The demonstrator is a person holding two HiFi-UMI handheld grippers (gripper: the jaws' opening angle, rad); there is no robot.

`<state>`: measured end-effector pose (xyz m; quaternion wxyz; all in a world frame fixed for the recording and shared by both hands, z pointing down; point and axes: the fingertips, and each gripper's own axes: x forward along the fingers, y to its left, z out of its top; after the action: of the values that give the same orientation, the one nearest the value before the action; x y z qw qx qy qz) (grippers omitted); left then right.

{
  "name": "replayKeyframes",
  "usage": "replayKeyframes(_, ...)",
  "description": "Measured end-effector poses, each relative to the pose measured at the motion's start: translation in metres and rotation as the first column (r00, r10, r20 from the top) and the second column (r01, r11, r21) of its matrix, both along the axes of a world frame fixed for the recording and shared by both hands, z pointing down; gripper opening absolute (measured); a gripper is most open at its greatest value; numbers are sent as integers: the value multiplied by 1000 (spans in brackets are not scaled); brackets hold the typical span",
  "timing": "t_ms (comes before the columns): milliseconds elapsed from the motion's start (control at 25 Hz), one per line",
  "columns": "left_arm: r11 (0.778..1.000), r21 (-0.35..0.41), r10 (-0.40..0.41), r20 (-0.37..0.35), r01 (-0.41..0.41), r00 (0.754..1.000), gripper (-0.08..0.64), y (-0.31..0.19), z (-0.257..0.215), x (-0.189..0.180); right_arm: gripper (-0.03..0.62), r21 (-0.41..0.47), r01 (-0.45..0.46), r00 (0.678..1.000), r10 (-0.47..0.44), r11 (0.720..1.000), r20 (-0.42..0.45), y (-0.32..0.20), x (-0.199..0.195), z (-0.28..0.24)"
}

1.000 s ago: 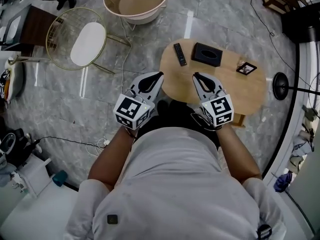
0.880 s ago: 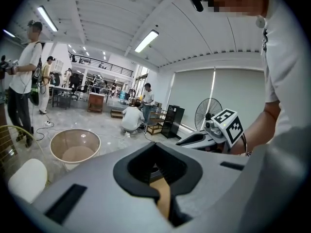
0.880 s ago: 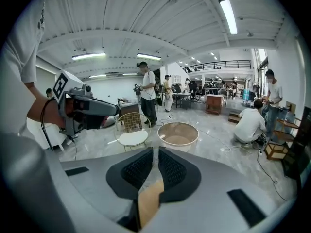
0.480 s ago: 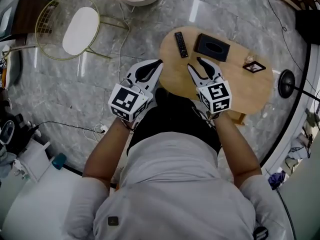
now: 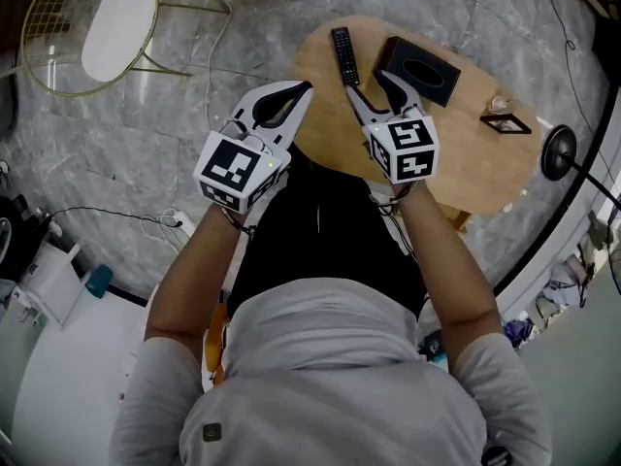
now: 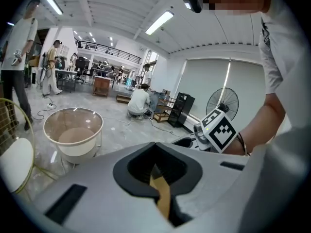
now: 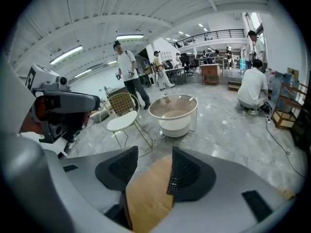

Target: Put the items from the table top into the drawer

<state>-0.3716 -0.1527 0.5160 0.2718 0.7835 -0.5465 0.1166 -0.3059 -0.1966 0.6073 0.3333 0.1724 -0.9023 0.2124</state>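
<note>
Spreading apart at this moment, the jaws of my right gripper (image 5: 367,83) have nothing between them. Along them I see only bare wood and the remote (image 5: 343,54), which lies flat just ahead of the tips, untouched. My left gripper (image 5: 303,87) hangs beside it over the near edge of the table (image 5: 475,163), its jaws together and empty. Just past the remote sits a black tissue box (image 5: 419,70), and well off to the right is a small picture frame (image 5: 505,122). All three are on the table top. No view shows me the drawer.

I judge this to be the reach for the first item, most likely the remote. The next move calls for lowering the right jaws to straddle its narrow width, one on each long edge, before closing. The left gripper is free for the drawer.
</note>
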Motion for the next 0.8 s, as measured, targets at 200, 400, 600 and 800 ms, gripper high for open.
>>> replayKeyframes(200, 998, -33, -58, -4, 58, 998, 9, -14, 56, -15, 238, -48, -33, 999, 31, 998, -38, -14, -10, 64)
replayKeyframes(400, 993, -57, -102, -3, 102, 995, 9, -23, 106, -30, 242, -72, -53, 996, 47, 996, -77, -24, -22, 120)
replayKeyframes(600, 990, -79, -115, -12, 114, 993, 9, -23, 144, -38, 242, -85, -58, 989, 45, 995, -141, -24, -30, 173)
replayKeyframes(800, 987, -115, -120, -21, 117, 993, 9, -17, 178, -39, 242, -73, -69, 978, 53, 995, -204, -32, -32, 216)
